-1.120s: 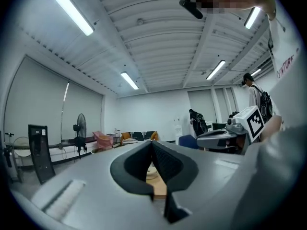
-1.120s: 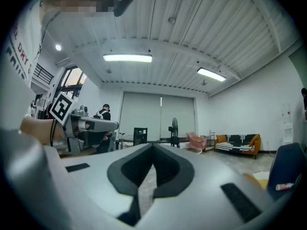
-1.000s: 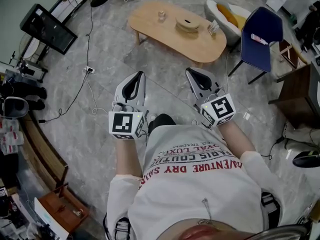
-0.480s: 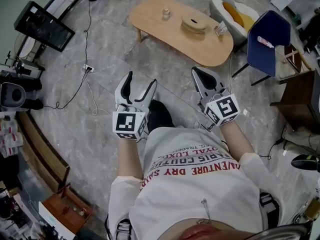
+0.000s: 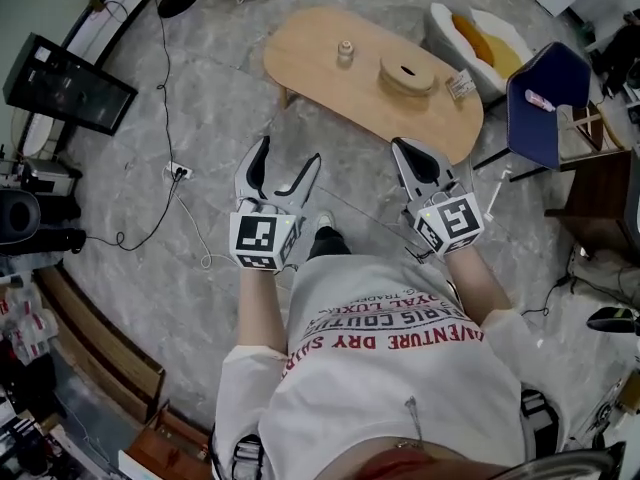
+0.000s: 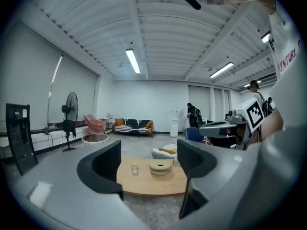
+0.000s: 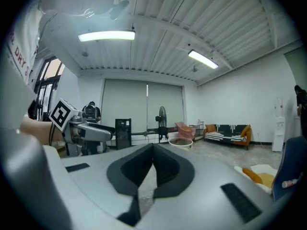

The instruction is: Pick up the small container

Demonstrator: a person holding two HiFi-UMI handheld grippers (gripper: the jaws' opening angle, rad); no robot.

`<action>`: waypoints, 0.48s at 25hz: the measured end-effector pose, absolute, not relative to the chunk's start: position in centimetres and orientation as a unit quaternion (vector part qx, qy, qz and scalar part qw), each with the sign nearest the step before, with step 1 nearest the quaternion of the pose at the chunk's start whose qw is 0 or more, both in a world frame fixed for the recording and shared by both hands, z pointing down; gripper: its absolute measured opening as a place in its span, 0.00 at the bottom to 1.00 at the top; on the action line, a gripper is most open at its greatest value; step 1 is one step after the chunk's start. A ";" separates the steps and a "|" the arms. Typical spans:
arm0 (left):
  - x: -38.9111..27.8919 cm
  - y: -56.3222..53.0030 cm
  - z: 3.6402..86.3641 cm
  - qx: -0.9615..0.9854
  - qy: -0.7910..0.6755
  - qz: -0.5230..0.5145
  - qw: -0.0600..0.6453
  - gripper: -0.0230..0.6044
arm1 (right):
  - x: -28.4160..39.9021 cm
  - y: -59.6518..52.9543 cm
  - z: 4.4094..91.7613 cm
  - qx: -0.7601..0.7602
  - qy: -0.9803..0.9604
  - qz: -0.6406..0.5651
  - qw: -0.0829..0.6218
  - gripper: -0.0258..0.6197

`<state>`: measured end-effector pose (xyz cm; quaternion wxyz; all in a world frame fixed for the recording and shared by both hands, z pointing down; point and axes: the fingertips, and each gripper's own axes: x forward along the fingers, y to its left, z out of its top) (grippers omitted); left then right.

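The small container (image 5: pixel 345 52), a little clear jar with a cap, stands on the oval wooden table (image 5: pixel 330 83) across the floor from me. In the left gripper view the small container (image 6: pixel 134 168) shows far off between the jaws, on the table (image 6: pixel 144 183). My left gripper (image 5: pixel 288 156) hangs over the floor short of the table, its jaws opening with nothing between them. My right gripper (image 5: pixel 408 151) is beside it, shut and empty; in its own view the right gripper (image 7: pixel 153 151) points away from the table.
A round wooden box (image 5: pixel 407 72) and a small card (image 5: pixel 461 85) share the table. A blue chair (image 5: pixel 545 93) and a white seat with an orange cushion (image 5: pixel 480 30) stand right of it. A monitor (image 5: pixel 65 83) and cables (image 5: pixel 180 171) lie on the left.
The left gripper's jaws have gone from shut to wide apart. The person has moved closer to the table, which now sits lower in the head view.
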<state>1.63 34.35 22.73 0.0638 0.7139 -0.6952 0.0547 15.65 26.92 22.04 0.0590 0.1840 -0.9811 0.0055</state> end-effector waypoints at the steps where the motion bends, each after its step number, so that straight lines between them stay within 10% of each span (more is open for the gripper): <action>1: -0.2 33.3 22.5 0.718 -0.691 0.053 0.064 0.60 | 14.2 26.1 21.9 0.190 -0.980 0.005 0.060 0.03; 12: -8.8 22.3 25.3 0.767 -0.631 0.087 0.078 0.60 | 4.5 17.1 23.1 0.252 -0.964 0.045 0.073 0.03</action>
